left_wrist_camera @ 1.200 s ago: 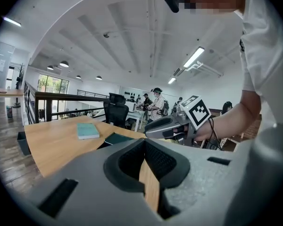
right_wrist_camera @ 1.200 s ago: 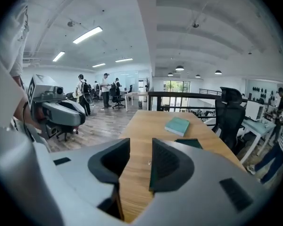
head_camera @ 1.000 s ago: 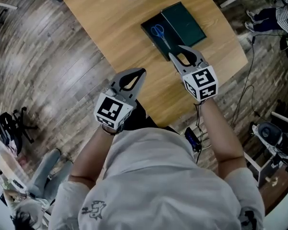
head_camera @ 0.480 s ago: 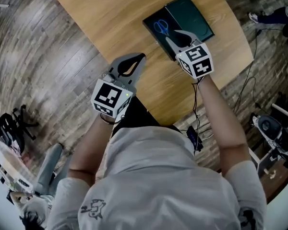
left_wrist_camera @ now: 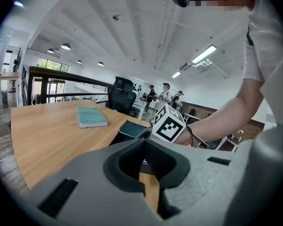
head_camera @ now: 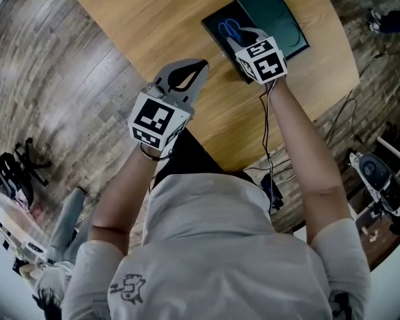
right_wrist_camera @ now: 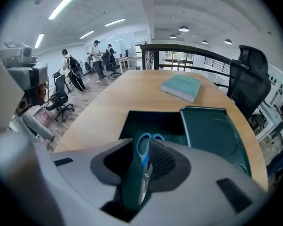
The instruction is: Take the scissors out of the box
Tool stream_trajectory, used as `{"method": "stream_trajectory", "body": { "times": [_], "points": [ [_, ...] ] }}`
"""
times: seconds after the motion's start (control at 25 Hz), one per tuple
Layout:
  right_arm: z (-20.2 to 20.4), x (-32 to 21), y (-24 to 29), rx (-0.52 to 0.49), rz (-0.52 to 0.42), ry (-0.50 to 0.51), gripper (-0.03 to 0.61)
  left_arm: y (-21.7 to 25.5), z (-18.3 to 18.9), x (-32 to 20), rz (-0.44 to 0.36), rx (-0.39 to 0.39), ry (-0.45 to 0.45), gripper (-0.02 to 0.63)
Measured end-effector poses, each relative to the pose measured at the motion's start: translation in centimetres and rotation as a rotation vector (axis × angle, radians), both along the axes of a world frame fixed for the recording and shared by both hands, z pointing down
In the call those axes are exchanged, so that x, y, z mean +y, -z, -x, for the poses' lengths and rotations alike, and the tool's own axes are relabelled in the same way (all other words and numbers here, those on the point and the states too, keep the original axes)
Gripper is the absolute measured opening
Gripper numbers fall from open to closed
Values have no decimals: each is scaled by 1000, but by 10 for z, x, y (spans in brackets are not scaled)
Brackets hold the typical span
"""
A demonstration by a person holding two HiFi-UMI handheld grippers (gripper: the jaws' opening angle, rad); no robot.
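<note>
Blue-handled scissors lie in the open dark box on the wooden table. My right gripper reaches down into the box. In the right gripper view the scissors sit between the jaws of the right gripper. The jaws are closing, with a little gap still showing on each side of the handle. My left gripper hangs over the table's near edge, left of the box, shut with nothing in it. The left gripper shows only wood through its slit.
The box's lid lies flat against the box's right side. A teal book rests farther back on the table. Office chairs stand on the plank floor around the table, and people stand far off.
My right gripper has dropped down and forward into the box, over the scissors. My left gripper has shifted a little forward toward the table. The head view has tilted, so the box sits higher.
</note>
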State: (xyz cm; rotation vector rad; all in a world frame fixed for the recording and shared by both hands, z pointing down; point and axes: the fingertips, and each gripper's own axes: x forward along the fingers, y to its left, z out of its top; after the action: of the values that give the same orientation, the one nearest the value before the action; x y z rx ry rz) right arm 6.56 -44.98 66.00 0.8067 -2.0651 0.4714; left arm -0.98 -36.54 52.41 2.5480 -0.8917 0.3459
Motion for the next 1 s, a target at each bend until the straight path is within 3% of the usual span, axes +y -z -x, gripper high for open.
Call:
{"method": "stream_trajectory", "body": {
  "times": [0.56, 1.0],
  "points": [
    [3, -27, -60, 130, 99, -13, 140, -32, -1, -20, 47, 3, 8, 5],
    [2, -28, -59, 107, 89, -36, 92, -39, 7, -9, 69, -3, 30, 5]
  ]
}}
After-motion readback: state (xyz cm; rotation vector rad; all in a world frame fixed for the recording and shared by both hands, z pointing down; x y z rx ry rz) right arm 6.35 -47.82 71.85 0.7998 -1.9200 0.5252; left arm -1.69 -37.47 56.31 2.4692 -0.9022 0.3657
